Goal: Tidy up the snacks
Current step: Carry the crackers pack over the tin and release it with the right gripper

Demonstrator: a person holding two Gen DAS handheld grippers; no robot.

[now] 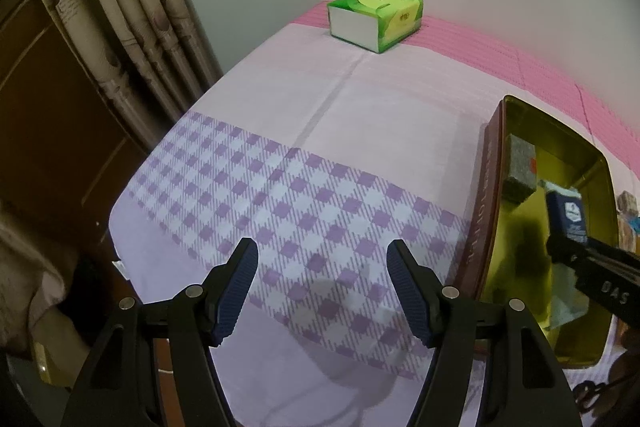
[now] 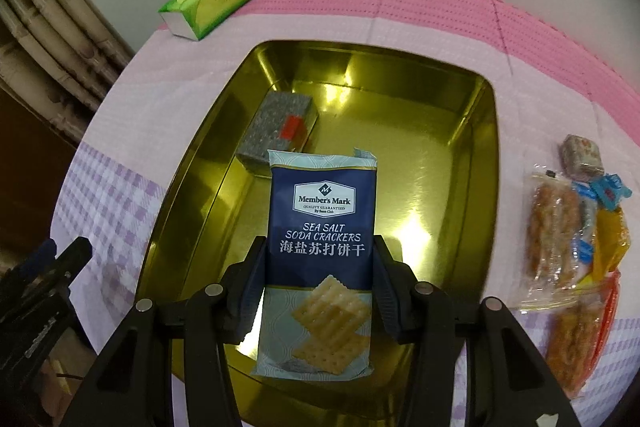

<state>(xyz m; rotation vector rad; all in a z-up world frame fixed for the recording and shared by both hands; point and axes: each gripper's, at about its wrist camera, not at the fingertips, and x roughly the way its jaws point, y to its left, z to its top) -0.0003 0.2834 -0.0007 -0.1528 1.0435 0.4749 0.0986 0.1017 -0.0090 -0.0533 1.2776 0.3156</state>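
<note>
1. The right gripper is clamped on a blue Member's Mark sea salt soda crackers packet, one finger on each long edge, holding it above the gold tin.
2. The left gripper has its jaws spread wide with nothing between them, over the purple-checked part of the tablecloth.
3. Ahead of the right gripper, inside the tin near its left wall, lies a grey speckled snack pack with a red label.
4. To the right of the right gripper, outside the tin, a loose pile of wrapped snacks rests on the cloth.
5. From the left gripper, the tin sits just to the right, with the cracker packet above it.
6. Farthest ahead of both grippers, a green tissue pack stands on the pink strip by the wall.
</note>
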